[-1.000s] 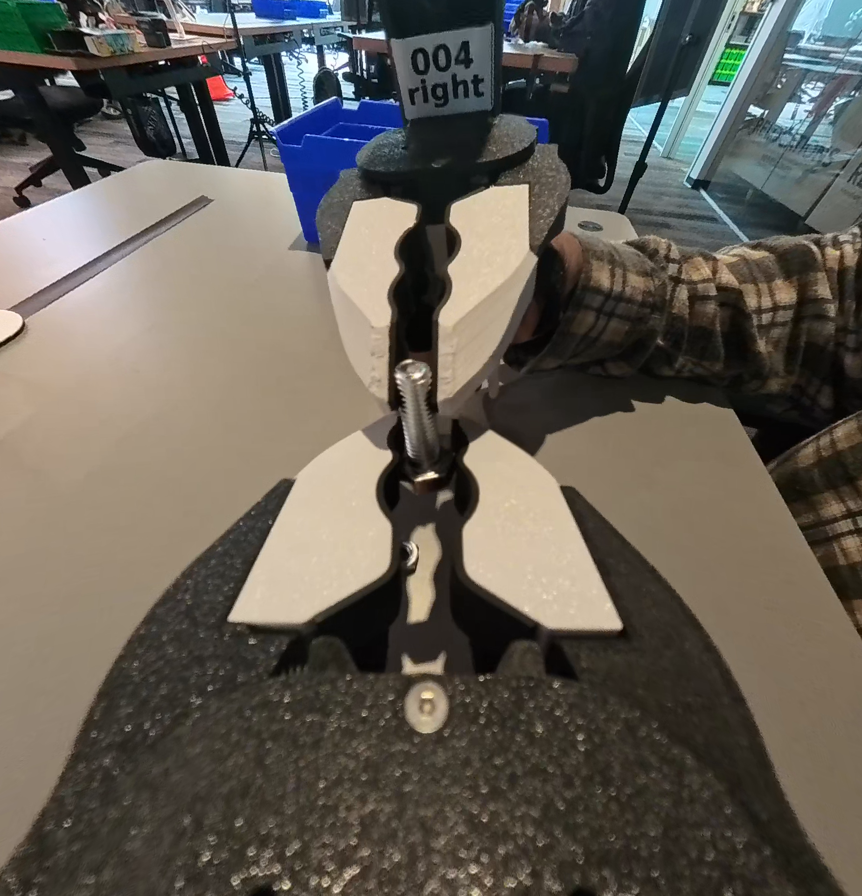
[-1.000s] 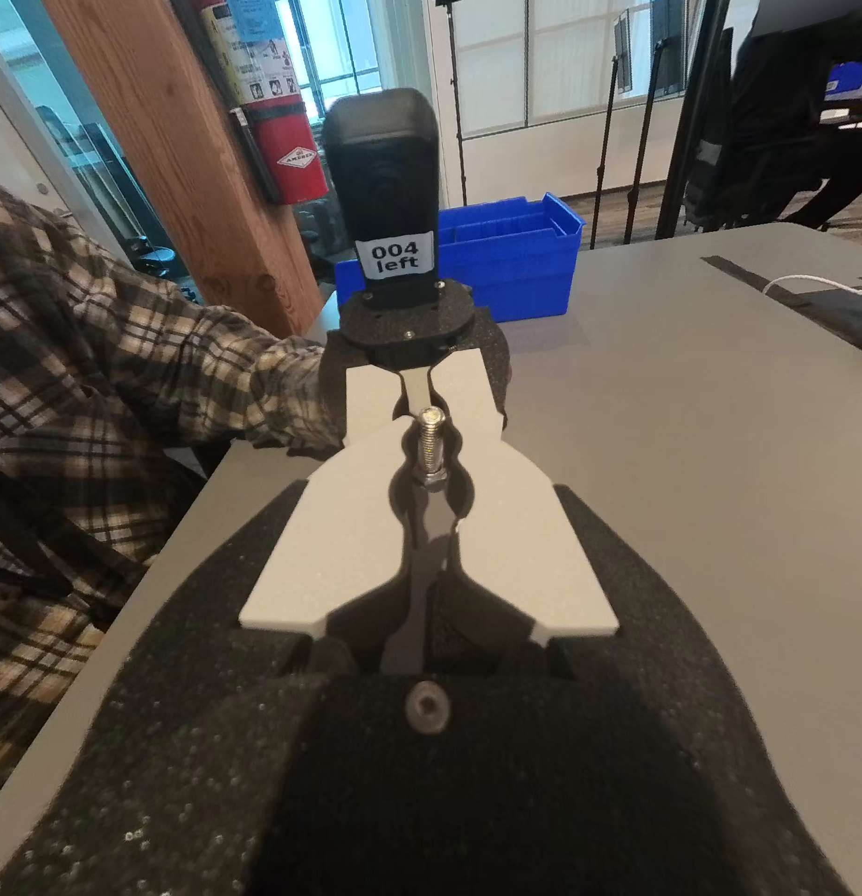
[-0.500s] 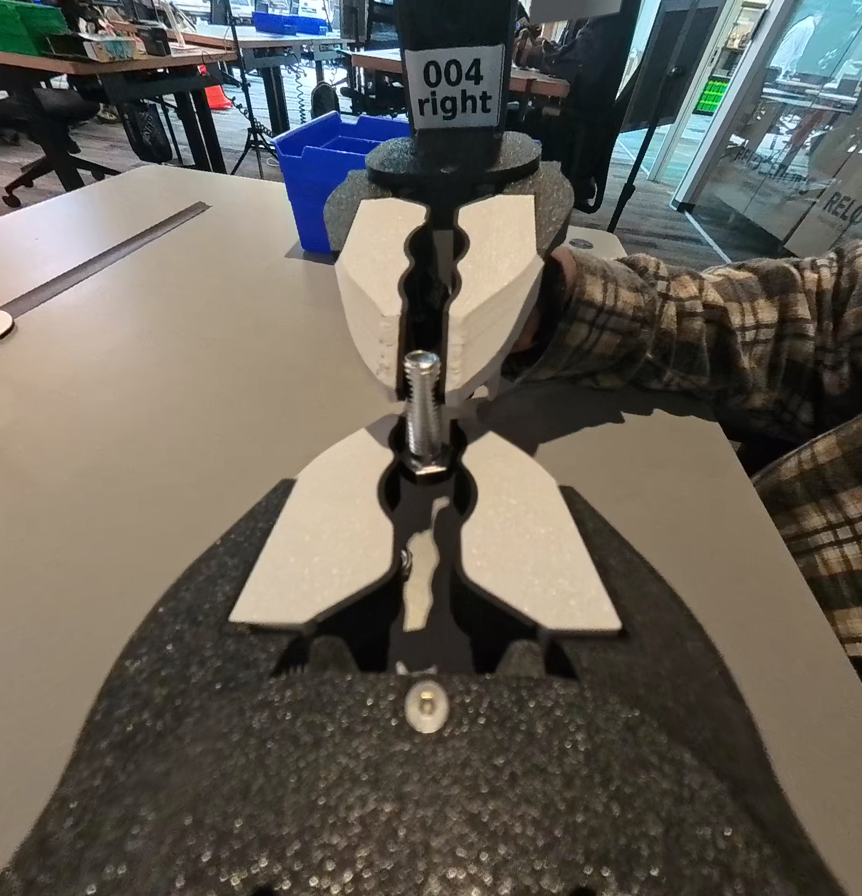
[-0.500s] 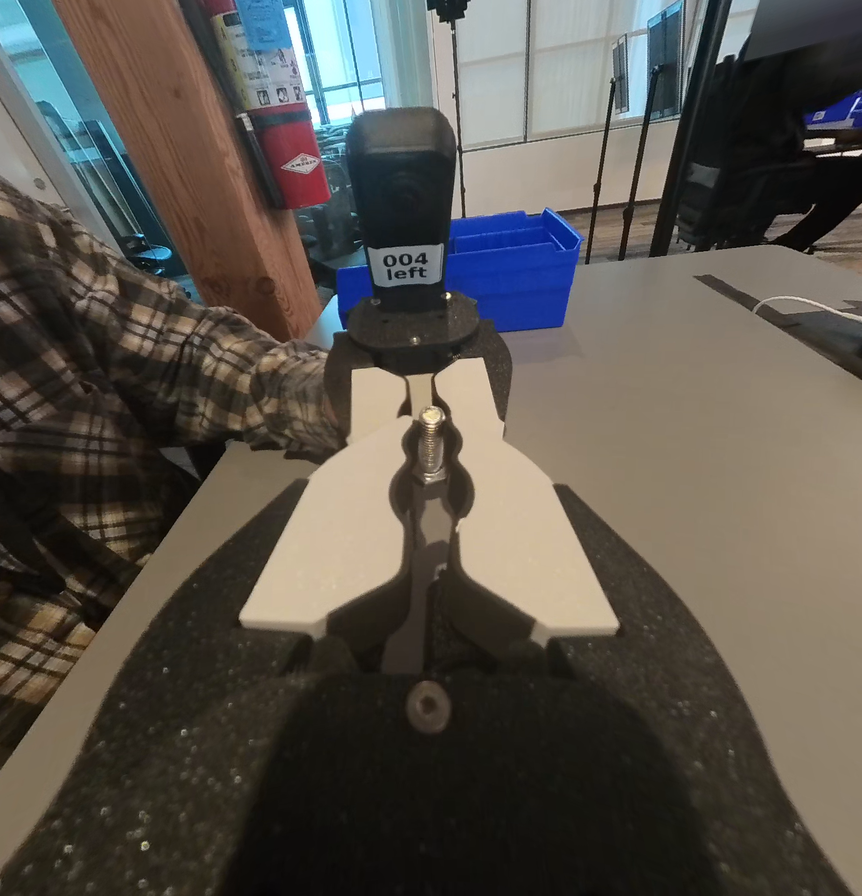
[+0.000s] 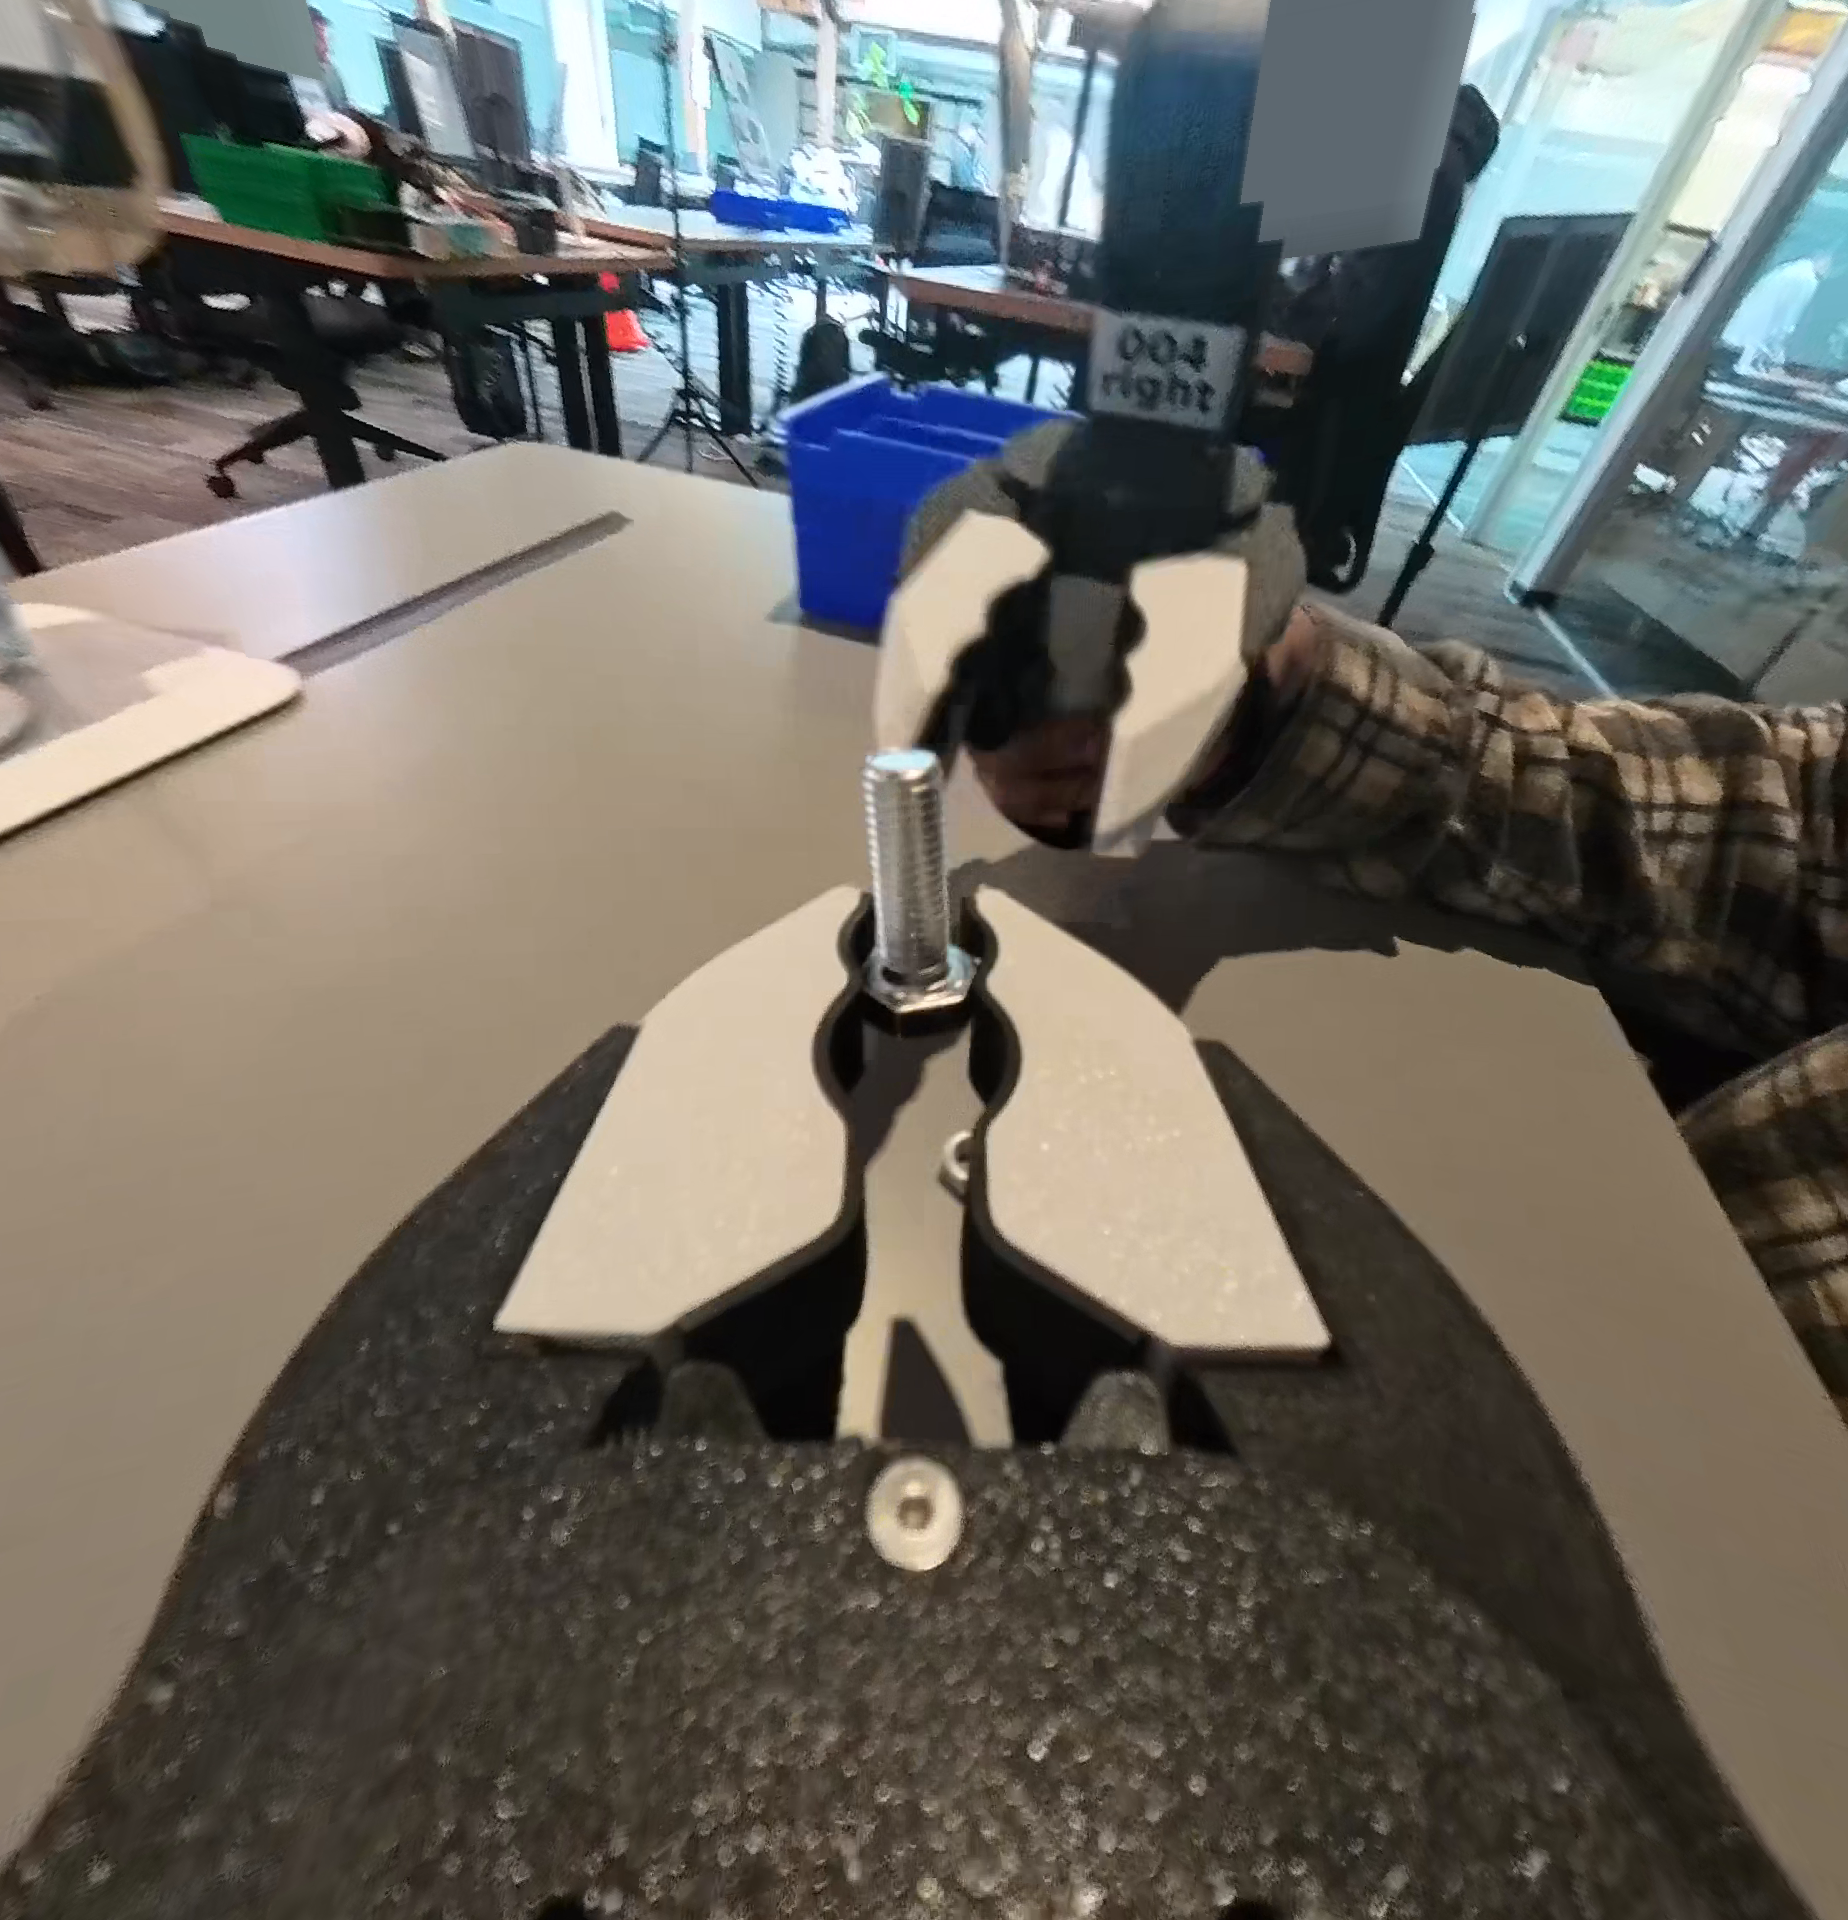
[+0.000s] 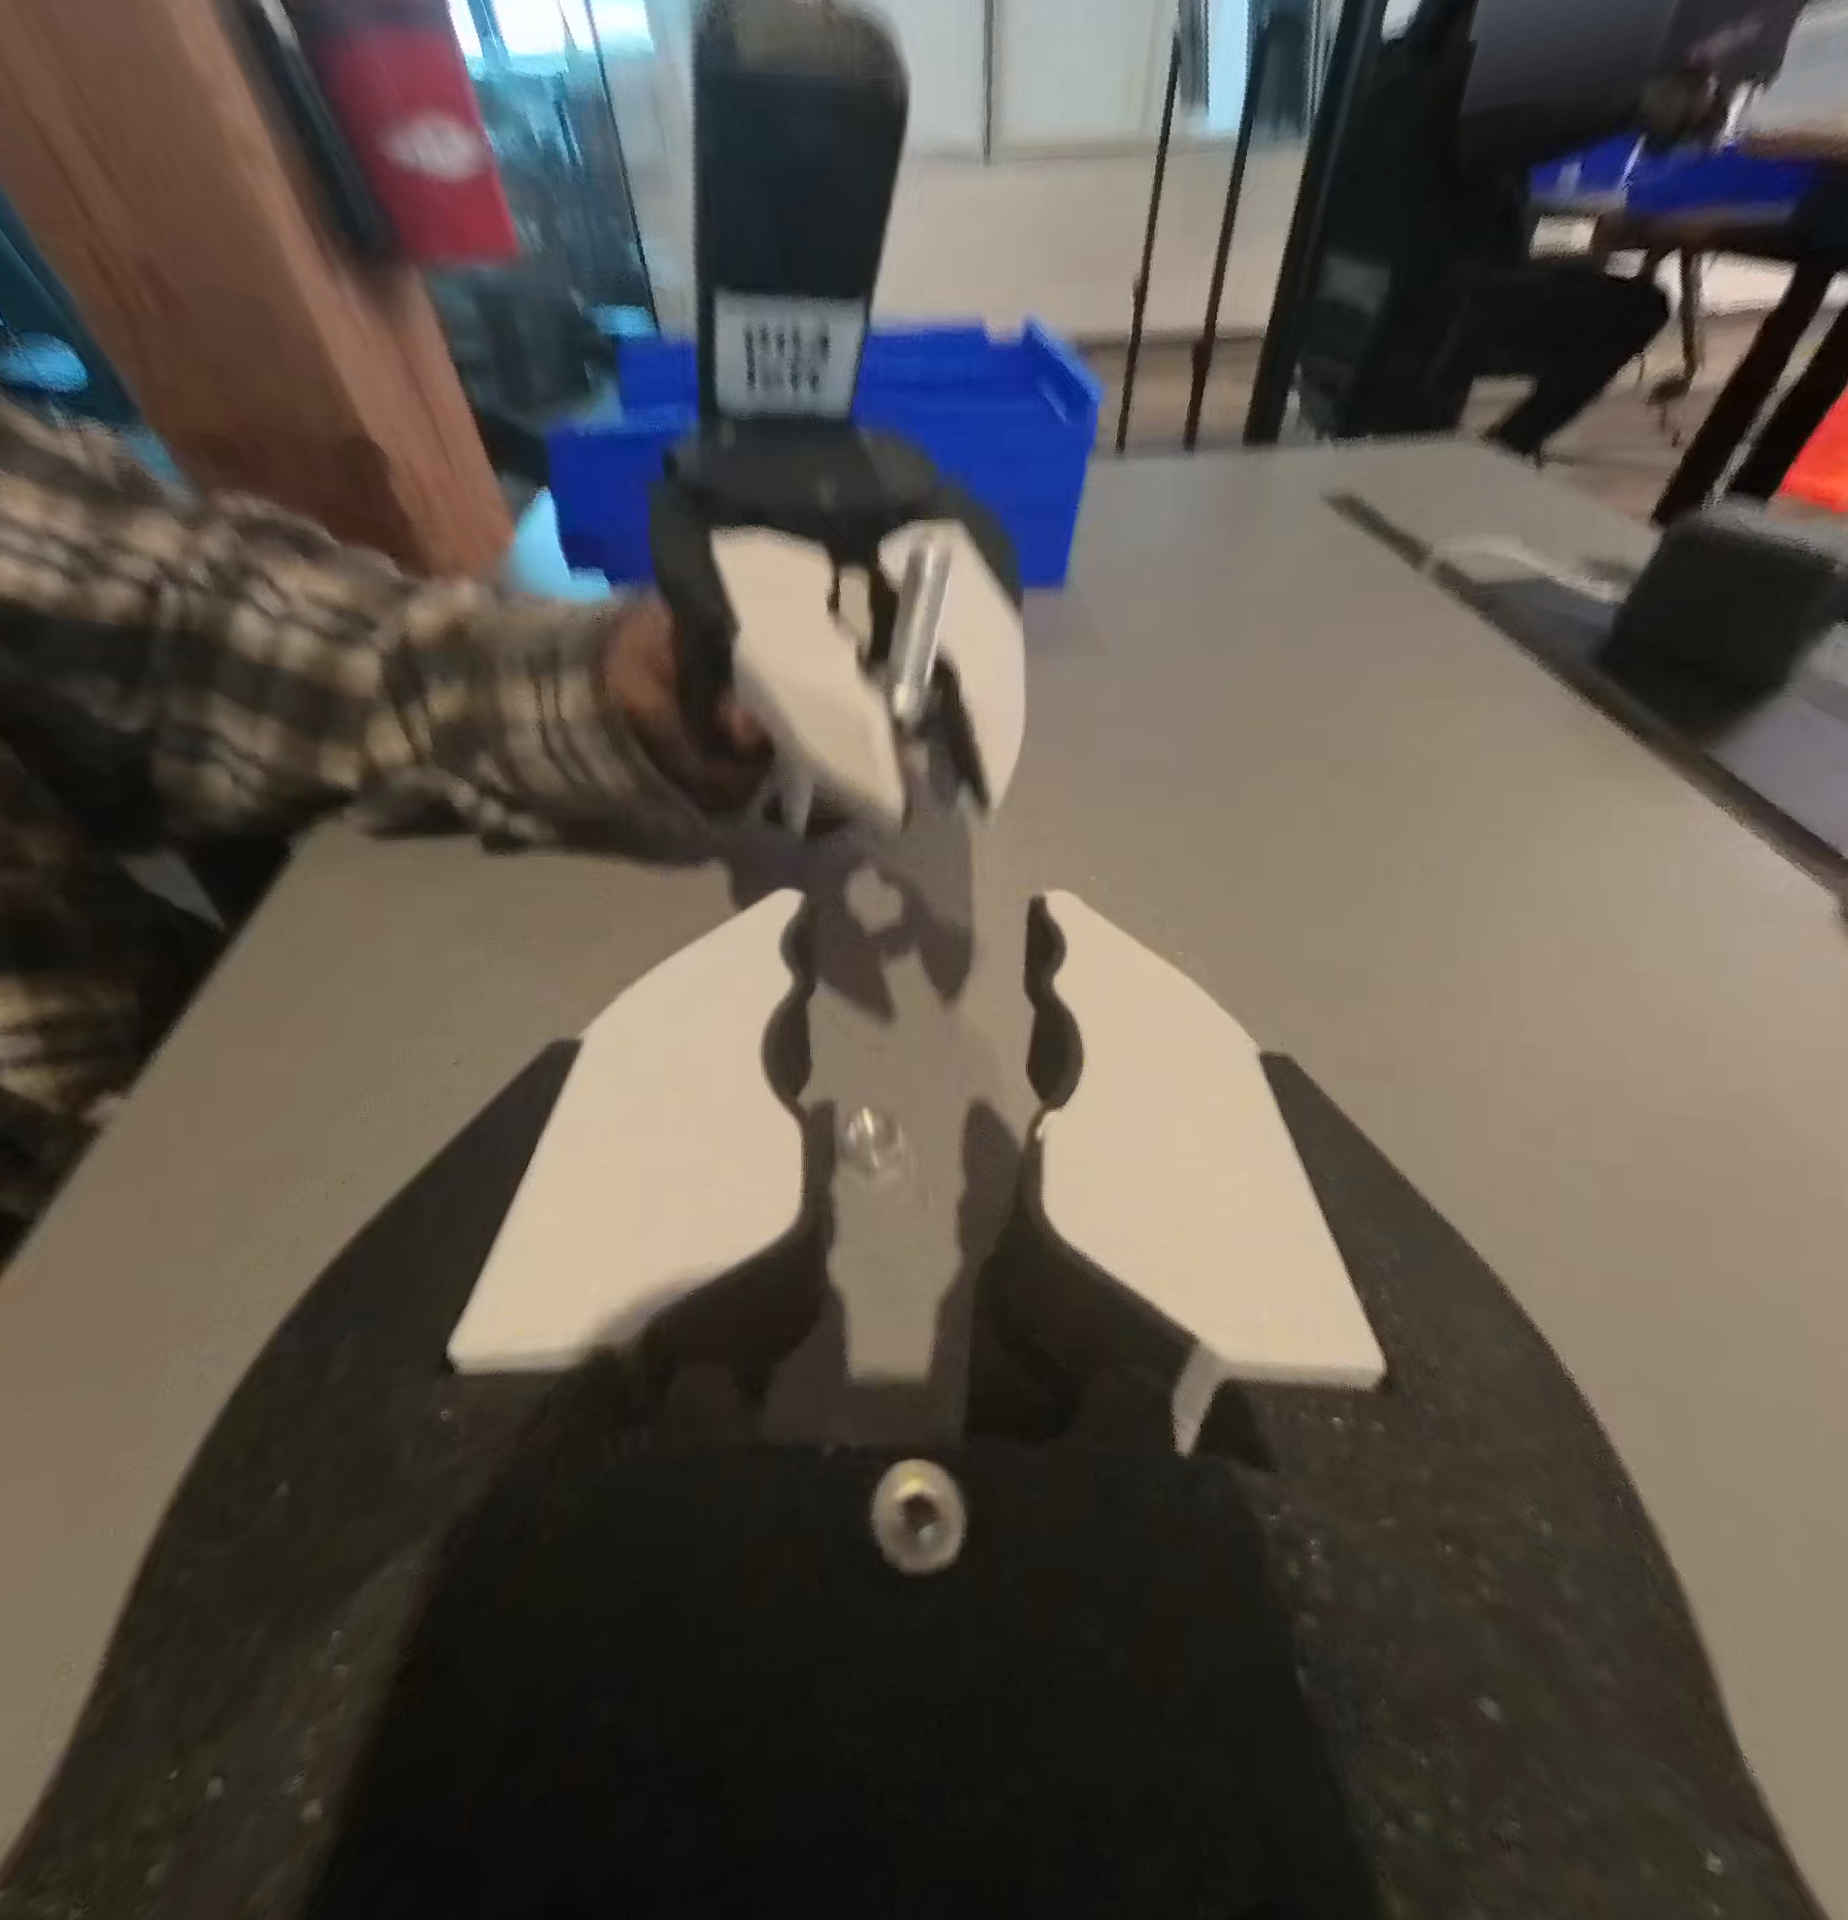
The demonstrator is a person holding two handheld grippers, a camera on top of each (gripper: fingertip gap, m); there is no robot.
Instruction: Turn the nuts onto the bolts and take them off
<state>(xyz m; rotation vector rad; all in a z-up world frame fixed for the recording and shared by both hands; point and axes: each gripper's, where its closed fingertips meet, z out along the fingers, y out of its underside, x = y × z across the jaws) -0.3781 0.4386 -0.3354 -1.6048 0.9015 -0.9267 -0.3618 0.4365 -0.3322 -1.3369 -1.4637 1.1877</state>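
Under right tool point(image 6: 912, 935), loose nut point(image 6: 871, 1145)

- Left wrist cam sits right behind my left gripper point(image 5: 915, 914), looking forward and slightly down over the bench point(image 5: 380, 831), with my right gripper point(image 5: 1055, 769) facing it close by.
- Right wrist cam is the mirror: behind my right gripper point(image 6: 915, 997), facing the left one point(image 6: 899, 727).
- Both share the bench and blue bin point(image 5: 878, 488).

Grey table point(image 5: 380, 831), blue bin point(image 5: 878, 488) at its far edge, plaid sleeve point(image 5: 1522, 810)
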